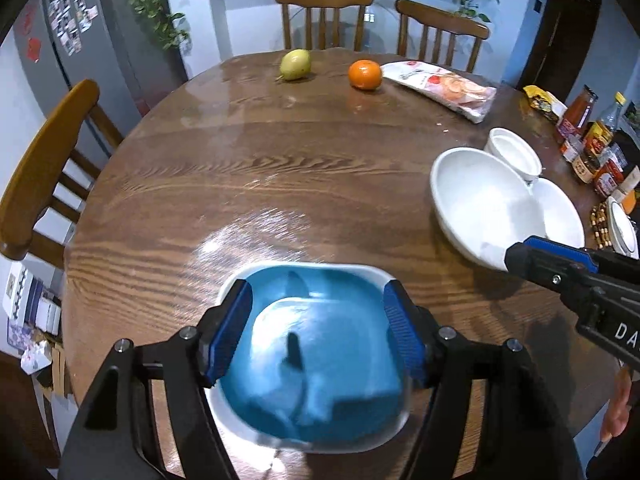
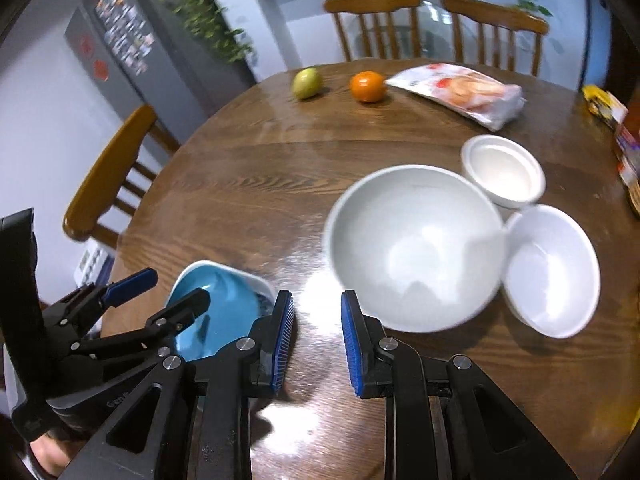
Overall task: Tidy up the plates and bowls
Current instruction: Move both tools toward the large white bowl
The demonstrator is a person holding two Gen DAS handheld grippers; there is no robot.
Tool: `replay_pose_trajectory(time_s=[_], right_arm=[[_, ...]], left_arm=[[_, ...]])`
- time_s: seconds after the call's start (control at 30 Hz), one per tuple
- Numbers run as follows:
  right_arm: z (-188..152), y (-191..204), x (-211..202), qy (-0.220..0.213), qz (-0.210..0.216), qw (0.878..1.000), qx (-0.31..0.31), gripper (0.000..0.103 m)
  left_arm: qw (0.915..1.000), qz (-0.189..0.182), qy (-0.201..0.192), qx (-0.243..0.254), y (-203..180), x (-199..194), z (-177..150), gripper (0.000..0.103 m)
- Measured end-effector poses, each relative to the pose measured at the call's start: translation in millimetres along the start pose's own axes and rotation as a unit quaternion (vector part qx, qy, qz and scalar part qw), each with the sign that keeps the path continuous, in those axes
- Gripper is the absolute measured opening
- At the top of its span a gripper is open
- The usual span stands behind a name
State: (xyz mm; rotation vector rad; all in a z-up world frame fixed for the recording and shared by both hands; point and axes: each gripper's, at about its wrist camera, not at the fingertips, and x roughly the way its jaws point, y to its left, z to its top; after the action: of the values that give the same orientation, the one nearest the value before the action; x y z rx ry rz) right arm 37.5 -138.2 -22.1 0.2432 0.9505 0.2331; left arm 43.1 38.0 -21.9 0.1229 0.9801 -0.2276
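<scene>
A blue bowl with a white rim (image 1: pixel 320 360) sits on the round wooden table (image 1: pixel 240 184) at the near edge. My left gripper (image 1: pixel 318 332) is open, its two blue pads astride the bowl, one on each side. The bowl also shows in the right wrist view (image 2: pixel 216 312), with the left gripper (image 2: pixel 168 292) around it. A large white bowl (image 2: pixel 412 244), a smaller white bowl (image 2: pixel 552 268) and a small white dish (image 2: pixel 504 172) stand together at the right. My right gripper (image 2: pixel 316 332) is open and empty, just left of the large white bowl (image 1: pixel 476 204).
A green pear (image 1: pixel 295 64), an orange (image 1: pixel 364 75) and a snack bag (image 1: pixel 440 86) lie at the table's far side. Bottles and jars (image 1: pixel 592 140) crowd the right edge. Wooden chairs (image 1: pixel 40 172) stand at the left and behind the table.
</scene>
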Motion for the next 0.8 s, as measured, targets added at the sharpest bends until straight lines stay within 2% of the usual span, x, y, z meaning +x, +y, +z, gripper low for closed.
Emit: replay_pose_trajectory(time_s=[0.27, 0.4, 0.57, 0.8], right_arm=[[-1, -62, -17, -0.017, -0.01, 0.996, 0.088, 0.024], [-11, -90, -14, -0.019, -0.015, 0.989, 0.146, 0.024], [-28, -102, -4, -0.009, -0.013, 0.983, 0.183, 0.024], [-23, -111, 12, -0.007, -0.013, 0.977, 0.213, 0.024]], left_arm=[[0.9989, -0.039, 0.024, 0.0, -30, 25, 28, 0.067], [0.9986, -0.051, 0.009, 0.007, -45, 34, 42, 0.067], [0.9979, -0.057, 0.024, 0.02, -56, 51, 46, 0.067], [0.9971, -0.056, 0.036, 0.037, -64, 66, 52, 0.067]])
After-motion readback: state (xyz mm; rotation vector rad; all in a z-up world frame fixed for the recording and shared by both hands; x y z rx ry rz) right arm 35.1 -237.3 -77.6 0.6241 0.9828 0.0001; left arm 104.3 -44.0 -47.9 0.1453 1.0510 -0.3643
